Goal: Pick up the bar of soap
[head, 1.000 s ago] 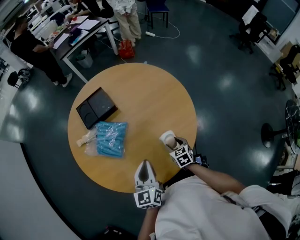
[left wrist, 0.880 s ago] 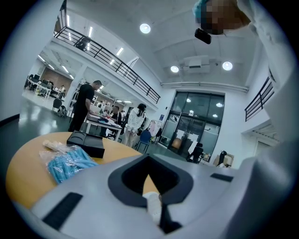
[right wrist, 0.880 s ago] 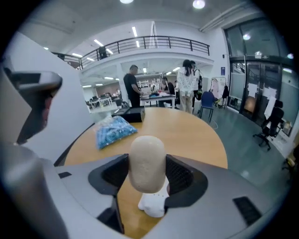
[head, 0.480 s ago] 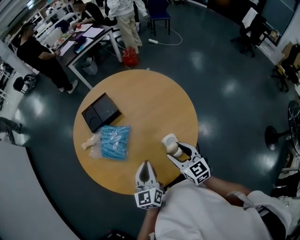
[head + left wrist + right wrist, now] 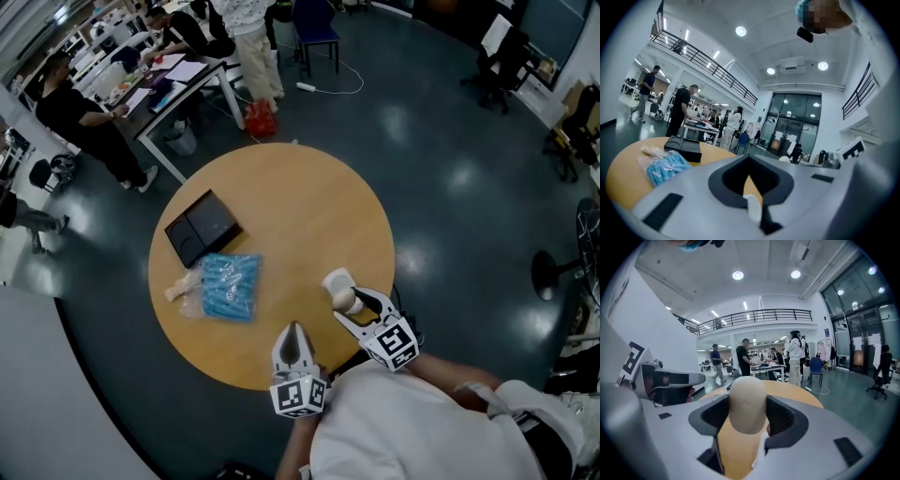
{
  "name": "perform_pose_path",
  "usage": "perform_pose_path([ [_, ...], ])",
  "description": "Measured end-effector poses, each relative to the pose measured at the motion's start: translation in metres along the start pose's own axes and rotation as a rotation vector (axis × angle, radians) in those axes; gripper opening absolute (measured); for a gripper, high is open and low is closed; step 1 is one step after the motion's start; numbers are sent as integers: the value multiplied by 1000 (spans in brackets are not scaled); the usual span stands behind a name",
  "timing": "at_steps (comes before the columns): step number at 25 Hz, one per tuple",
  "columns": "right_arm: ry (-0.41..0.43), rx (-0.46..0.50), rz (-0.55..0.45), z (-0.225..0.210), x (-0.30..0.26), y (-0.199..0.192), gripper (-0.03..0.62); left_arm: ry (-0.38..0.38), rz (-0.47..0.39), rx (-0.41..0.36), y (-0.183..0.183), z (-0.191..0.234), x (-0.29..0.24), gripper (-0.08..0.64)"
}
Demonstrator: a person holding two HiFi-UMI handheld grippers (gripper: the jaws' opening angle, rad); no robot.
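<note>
A dark, glossy floor (image 5: 450,187) runs all round a round, light-brown wooden counter (image 5: 300,206), and nothing stands against the counter's rim on the far or right side. The right half of the counter top is bare wood, so there is open room there.

On the left half lies a flat black tray (image 5: 202,227), set at an angle to the rim, with a round hollow and a squarer hollow side by side. Just nearer than the tray lies a clear plastic bag (image 5: 220,286) holding a bundle of bright blue pieces, with a small beige lump at its left end. Tray and bag sit close together, well apart from both tools.

At the near rim the grey left tongs (image 5: 293,330) point across the counter, tips drawn together with nothing between them. The right tongs (image 5: 349,303), just to the right and close to the near-right edge, are closed on a beige, rounded bar of soap (image 5: 746,404), one pad on each flat side.

In the right gripper view the soap stands on end, its long axis upward across the tongs, with its rounded top clear above them. It is over the counter's near-right edge, far from the tray and the bag.
</note>
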State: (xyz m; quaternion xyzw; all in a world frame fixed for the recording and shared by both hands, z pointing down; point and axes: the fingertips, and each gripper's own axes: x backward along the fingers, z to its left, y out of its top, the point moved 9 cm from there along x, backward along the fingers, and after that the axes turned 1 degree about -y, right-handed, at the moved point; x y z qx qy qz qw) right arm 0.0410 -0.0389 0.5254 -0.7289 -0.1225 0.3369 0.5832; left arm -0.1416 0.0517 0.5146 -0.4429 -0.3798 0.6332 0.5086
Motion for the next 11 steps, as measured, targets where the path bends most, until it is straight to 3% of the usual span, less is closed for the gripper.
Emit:
perform_pose_path([
  [11,1,11,1,-4,4,1,261,8,-3,4,0,-4,1,5],
])
